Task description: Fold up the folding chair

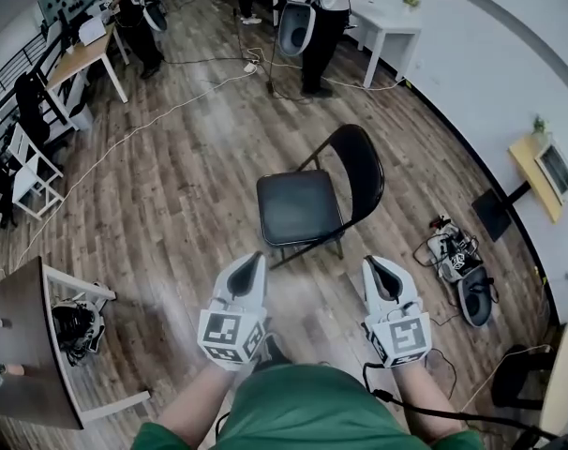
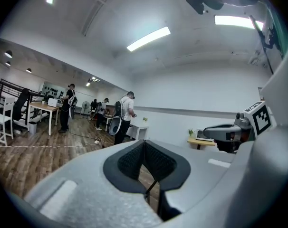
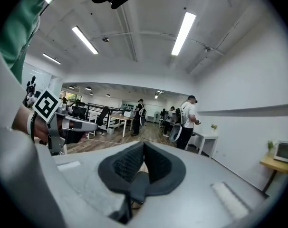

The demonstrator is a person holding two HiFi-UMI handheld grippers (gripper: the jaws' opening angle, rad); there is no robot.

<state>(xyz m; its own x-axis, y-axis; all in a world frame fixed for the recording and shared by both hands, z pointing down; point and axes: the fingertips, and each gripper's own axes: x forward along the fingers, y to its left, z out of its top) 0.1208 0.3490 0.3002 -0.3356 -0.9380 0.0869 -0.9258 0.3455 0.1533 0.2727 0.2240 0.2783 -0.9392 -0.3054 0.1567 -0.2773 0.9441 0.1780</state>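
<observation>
Chair (image 1: pixel 317 200) stands unfolded on the floor (image 1: pixel 171 195), just ahead of left gripper (image 1: pixel 246 272) and right gripper (image 1: pixel 387 279), both closed and empty, held level side by side, likely approaching to fold it.

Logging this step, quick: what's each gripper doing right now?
Left gripper: shut, holding nothing.
Right gripper: shut, holding nothing.
</observation>
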